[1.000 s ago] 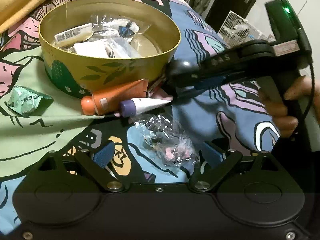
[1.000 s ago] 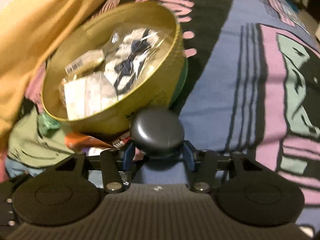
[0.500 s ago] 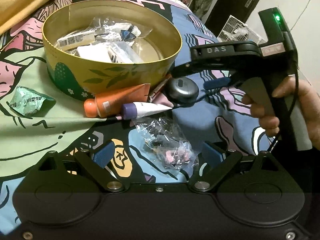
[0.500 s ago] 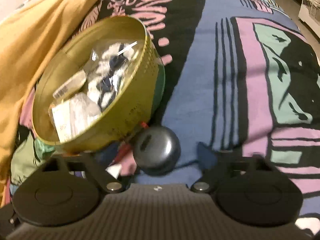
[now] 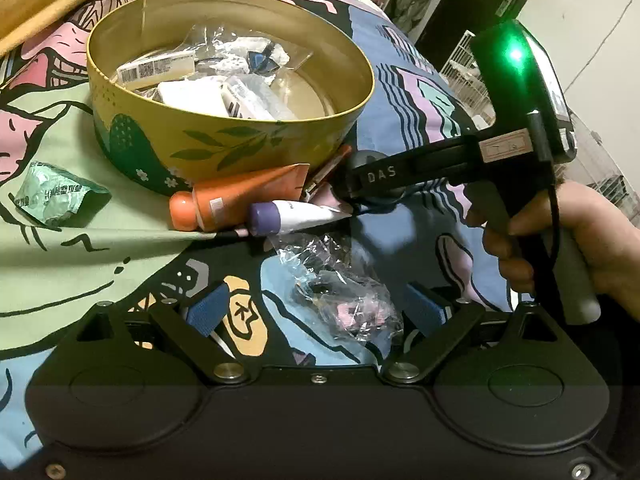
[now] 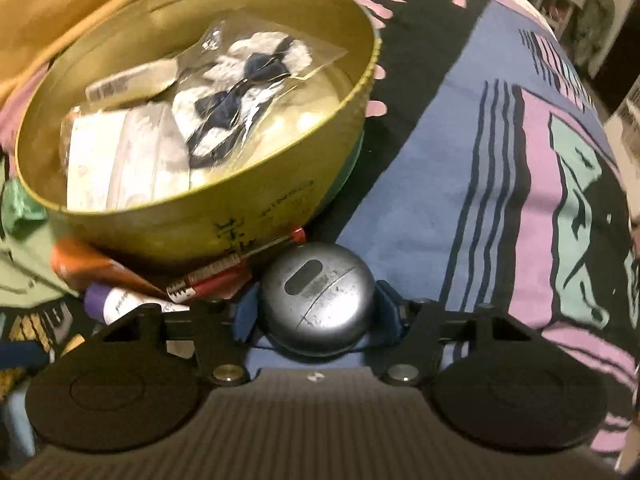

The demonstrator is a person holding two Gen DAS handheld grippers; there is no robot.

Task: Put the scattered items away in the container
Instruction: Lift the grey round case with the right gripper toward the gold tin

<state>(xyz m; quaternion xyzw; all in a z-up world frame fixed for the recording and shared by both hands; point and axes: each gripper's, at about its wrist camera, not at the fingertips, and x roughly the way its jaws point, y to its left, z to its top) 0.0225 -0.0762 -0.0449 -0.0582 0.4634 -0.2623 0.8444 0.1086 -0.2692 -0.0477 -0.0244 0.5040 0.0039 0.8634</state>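
Green packet (image 5: 56, 198) loose on bed, left of gold tin (image 5: 224, 148). Orange tube (image 5: 236, 198) and purple-capped tube (image 5: 296, 216) against tin's front wall. Left claw (image 5: 320, 312) released, straddling clear bag (image 5: 340, 292). Right claw (image 6: 316, 314) closing around round grey case (image 6: 318, 304), beside tin.

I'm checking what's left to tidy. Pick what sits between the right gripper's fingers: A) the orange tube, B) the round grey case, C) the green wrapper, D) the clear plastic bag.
B: in the right wrist view the round grey case lies on the bedspread between the closing blue pads of the right gripper.
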